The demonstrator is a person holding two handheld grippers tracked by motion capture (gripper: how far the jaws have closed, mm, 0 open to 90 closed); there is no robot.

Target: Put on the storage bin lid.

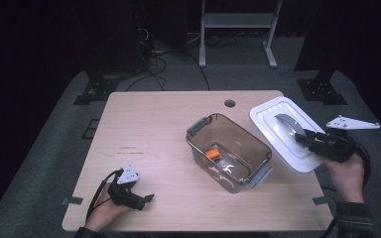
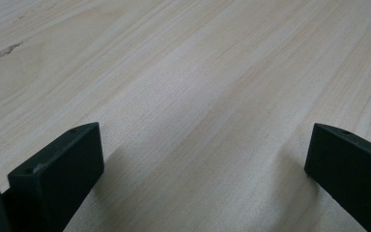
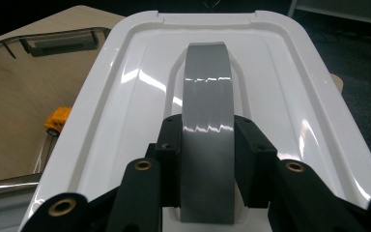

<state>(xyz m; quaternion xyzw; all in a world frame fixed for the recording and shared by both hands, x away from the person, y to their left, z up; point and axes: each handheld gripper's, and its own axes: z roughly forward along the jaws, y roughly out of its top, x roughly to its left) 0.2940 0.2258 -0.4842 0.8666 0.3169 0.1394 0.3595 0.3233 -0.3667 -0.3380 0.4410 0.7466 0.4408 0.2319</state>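
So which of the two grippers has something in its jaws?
The right gripper: its jaws are clamped on the grey handle of the white lid. The left gripper is open over bare table.

White lid [image 1: 283, 130] and clear storage box [image 1: 228, 151] on the table

The rectangular white lid, with a grey arched handle [image 3: 207, 116] along its middle, is tilted just right of the open, brown-tinted box; the box has grey end latches, stands upright at an angle, and holds a small orange toy [image 1: 213, 154].

White lid [image 1: 278, 130] with grey handle [image 3: 207, 121], clear brownish bin [image 1: 228, 151], orange toy [image 1: 213, 154], pale wood-grain table [image 1: 149, 129]
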